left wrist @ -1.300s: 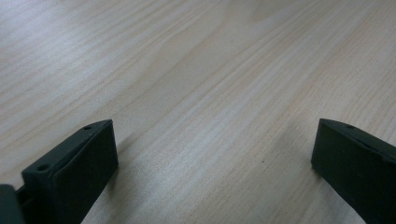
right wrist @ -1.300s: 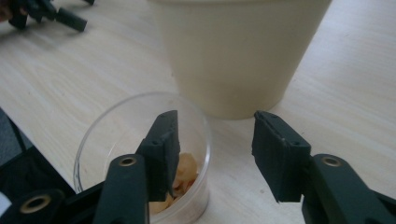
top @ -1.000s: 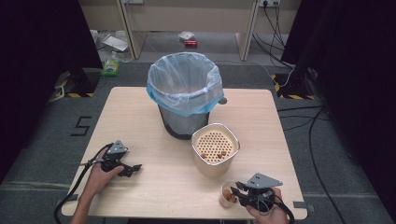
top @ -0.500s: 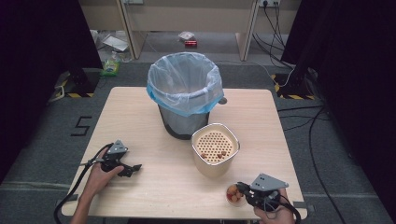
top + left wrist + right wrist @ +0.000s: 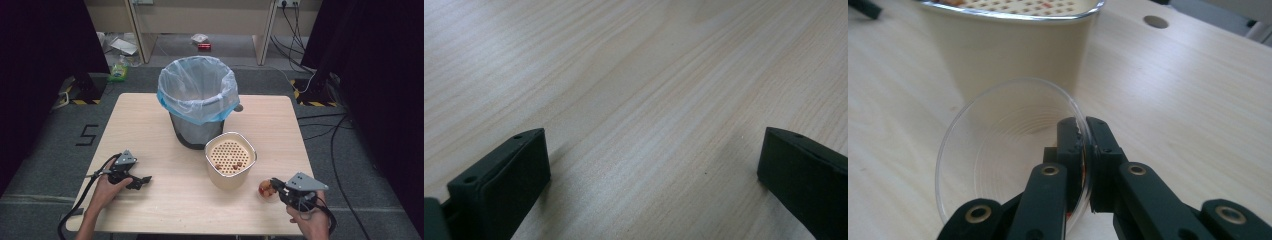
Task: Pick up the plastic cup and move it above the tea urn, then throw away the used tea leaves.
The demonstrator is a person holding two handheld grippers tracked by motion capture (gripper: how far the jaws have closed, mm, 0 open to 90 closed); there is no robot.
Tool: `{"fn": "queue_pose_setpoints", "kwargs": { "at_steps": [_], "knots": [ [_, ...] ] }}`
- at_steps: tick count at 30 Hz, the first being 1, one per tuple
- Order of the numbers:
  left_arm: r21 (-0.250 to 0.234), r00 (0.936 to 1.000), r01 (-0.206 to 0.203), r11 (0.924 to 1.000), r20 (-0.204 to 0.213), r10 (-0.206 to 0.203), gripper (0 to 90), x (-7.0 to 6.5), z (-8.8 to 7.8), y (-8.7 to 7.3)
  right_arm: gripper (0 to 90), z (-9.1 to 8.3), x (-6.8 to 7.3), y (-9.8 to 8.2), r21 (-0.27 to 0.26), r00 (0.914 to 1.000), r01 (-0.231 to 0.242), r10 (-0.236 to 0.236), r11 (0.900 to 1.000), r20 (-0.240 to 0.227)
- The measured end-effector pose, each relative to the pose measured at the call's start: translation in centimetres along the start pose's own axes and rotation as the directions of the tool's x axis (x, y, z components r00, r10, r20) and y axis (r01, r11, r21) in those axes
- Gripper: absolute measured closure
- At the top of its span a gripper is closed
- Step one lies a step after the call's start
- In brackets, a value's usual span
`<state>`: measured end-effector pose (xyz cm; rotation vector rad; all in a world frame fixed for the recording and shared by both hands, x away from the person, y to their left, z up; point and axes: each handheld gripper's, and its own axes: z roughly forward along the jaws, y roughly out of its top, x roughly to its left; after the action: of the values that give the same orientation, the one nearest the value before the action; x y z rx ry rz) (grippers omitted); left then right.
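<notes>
A clear plastic cup point(image 5: 998, 150) is tilted with its mouth toward the camera, and my right gripper point(image 5: 1084, 131) is shut on its rim, one jaw inside and one outside. In the high view the cup point(image 5: 265, 190) shows reddish bits inside and is held at the table's front right by the right gripper point(image 5: 274, 186). Just to its left stands a beige container point(image 5: 220, 175) with a perforated insert holding a few brown bits. My left gripper point(image 5: 142, 180) rests at the front left, open, with bare wood between its jaws point(image 5: 654, 160).
A grey bin point(image 5: 195, 132) lined with a blue bag stands at the table's middle back. The wooden table point(image 5: 150, 120) has a small round hole point(image 5: 239, 107) beside the bin. Cables trail from both grippers over the front edge.
My right gripper has moved right and slightly away from the front edge, carrying the cup with it. The left hand has stayed where it was.
</notes>
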<state>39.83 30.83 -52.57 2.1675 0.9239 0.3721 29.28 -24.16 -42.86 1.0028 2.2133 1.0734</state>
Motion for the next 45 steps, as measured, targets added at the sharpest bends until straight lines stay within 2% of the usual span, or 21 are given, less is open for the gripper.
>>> {"fn": "queue_pose_setpoints", "kwargs": {
  "at_steps": [3,5,6,7,9,10,12,13,14,16,18,19,21,30,33,35,37,39,42,43,45],
  "knots": [
    [0.0,1.0,0.0,1.0,0.0,0.0,0.0,0.0,0.0,0.0,86.5,0.2,-1.0,0.2,-0.006,0.9996,-0.006,0.006,1.0,0.028],
    [0.0,1.0,0.0,1.0,0.0,0.0,0.0,0.0,0.0,0.0,86.5,0.5,-2.0,0.7,-0.015,0.9977,0.006,-0.005,1.0,0.067],
    [0.0,1.0,0.0,1.0,0.0,0.0,0.0,0.0,0.0,0.0,86.5,0.5,-2.0,0.7,-0.015,0.9977,0.006,-0.005,1.0,0.067],
    [0.0,1.0,0.0,1.0,0.0,0.0,0.0,0.0,0.0,0.0,86.6,0.7,-2.6,1.2,-0.023,0.9956,0.019,-0.016,1.0,0.092],
    [0.0,1.0,0.0,1.0,0.0,0.0,0.0,0.0,0.0,0.0,86.6,0.8,-2.9,1.6,-0.028,0.9942,0.026,-0.023,0.999,0.105],
    [0.0,1.0,0.0,1.0,0.0,0.0,0.0,0.0,0.0,0.0,86.6,0.9,-3.5,2.3,-0.047,0.9914,0.033,-0.027,0.998,0.128],
    [0.0,1.0,0.0,1.0,0.0,0.0,0.0,0.0,0.0,0.0,86.6,1.0,-3.7,2.6,-0.056,0.9902,0.035,-0.027,0.998,0.137],
    [0.0,1.0,0.0,1.0,0.0,0.0,0.0,0.0,0.0,0.0,86.6,1.3,-4.3,3.4,-0.078,0.9873,0.04,-0.027,0.996,0.157],
    [0.0,1.0,0.0,1.0,0.0,0.0,0.0,0.0,0.0,0.0,86.6,1.3,-4.3,3.4,-0.078,0.9873,0.04,-0.027,0.996,0.157],
    [0.0,1.0,0.0,1.0,0.0,0.0,0.0,0.0,0.0,0.0,86.7,1.4,-5.0,4.2,-0.091,0.9804,0.06,-0.042,0.994,0.193],
    [0.0,1.0,0.0,1.0,0.0,0.0,0.0,0.0,0.0,0.0,86.7,1.5,-5.2,4.5,-0.099,0.9786,0.065,-0.044,0.993,0.201],
    [0.0,1.0,0.0,1.0,0.0,0.0,0.0,0.0,0.0,0.0,86.6,1.6,-5.6,5.0,-0.11,0.9738,0.075,-0.049,0.991,0.222],
    [0.0,1.0,0.0,1.0,0.0,0.0,0.0,0.0,0.0,0.0,86.7,1.8,-5.8,5.4,-0.125,0.9705,0.086,-0.055,0.988,0.235],
    [0.0,1.0,0.001,1.0,0.0,-0.001,0.0,0.0,0.0,0.0,86.5,2.8,-5.7,7.4,-0.162,0.9666,0.117,-0.075,0.98,0.245],
    [0.0,1.0,0.001,1.0,0.0,-0.001,0.0,0.0,0.0,0.0,86.5,3.1,-5.5,8.2,-0.168,0.9646,0.14,-0.096,0.976,0.246],
    [0.0,1.0,0.001,1.0,0.0,-0.001,0.0,0.0,0.0,0.0,86.5,3.3,-5.2,9.1,-0.172,0.96,0.17,-0.124,0.97,0.251],
    [0.0,1.0,0.001,1.0,-0.001,-0.001,0.0,0.0,0.0,0.0,86.5,3.4,-5.1,9.4,-0.176,0.9596,0.177,-0.13,0.968,0.25],
    [0.001,1.0,0.001,1.0,0.0,-0.001,0.0,0.0,0.0,0.0,86.4,3.5,-4.8,10.0,-0.177,0.9557,0.195,-0.146,0.965,0.256],
    [0.001,1.0,0.001,1.0,0.0,-0.001,0.0,0.0,0.0,0.0,86.4,3.8,-4.3,11.3,-0.185,0.9435,0.241,-0.185,0.953,0.275],
    [0.001,1.0,0.0,1.0,0.0,0.0,0.0,0.0,0.0,0.0,86.4,3.8,-4.3,11.3,-0.185,0.9435,0.241,-0.185,0.953,0.275],
    [0.001,1.0,0.0,1.0,0.0,0.0,0.0,0.0,0.0,0.0,86.5,4.0,-4.1,11.8,-0.189,0.9368,0.264,-0.205,0.946,0.283]
  ]
}}
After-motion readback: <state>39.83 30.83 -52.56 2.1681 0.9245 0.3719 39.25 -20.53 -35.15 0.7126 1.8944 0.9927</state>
